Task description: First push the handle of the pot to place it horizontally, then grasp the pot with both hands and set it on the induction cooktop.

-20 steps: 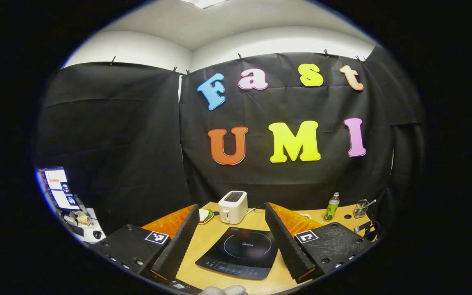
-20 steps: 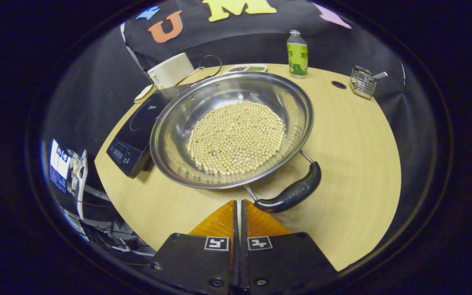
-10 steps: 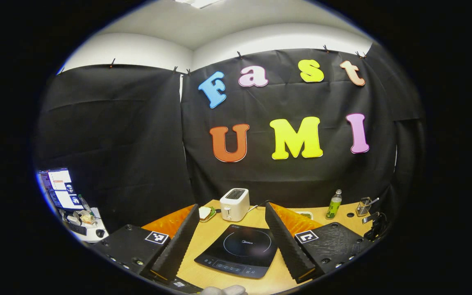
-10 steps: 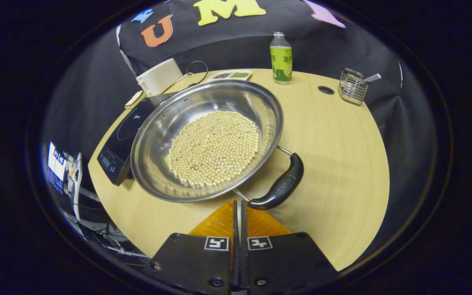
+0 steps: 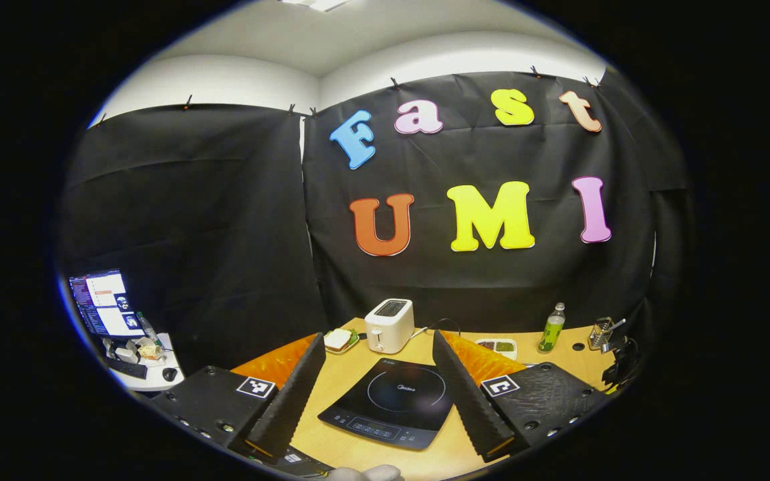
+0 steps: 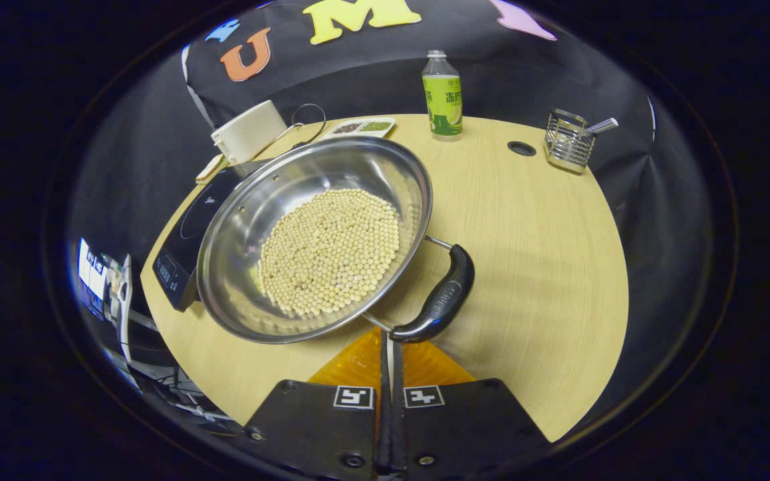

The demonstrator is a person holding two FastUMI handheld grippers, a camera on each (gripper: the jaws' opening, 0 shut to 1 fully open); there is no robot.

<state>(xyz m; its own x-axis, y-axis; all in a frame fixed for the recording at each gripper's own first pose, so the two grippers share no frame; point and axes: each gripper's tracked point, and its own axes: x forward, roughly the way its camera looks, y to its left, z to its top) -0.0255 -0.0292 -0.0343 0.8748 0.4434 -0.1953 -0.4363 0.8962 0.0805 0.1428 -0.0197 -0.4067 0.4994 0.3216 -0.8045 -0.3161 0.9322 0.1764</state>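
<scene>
Right tool [image 6: 390, 341] clenched on nothing, tips touching near end of pot [image 6: 311, 234] handle [image 6: 437, 307]. Bare bench [image 6: 545, 267] right of handle. Pot hiding cooktop's [image 6: 188, 220] far side. Left tool [image 5: 378, 374] released, framing cooktop ahead.

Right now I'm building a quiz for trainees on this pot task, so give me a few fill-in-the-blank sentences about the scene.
1. The steel pot holds a layer of pale ____.
2. The right tool has its fingers ____, their tips at the end of the black handle.
3. The left tool is ____, and the cooktop shows between its fingers.
4. At the table's far edge, the green bottle stands to the ____ of the wire basket in the right gripper view.

Missing words: beans; shut; open; left
</scene>
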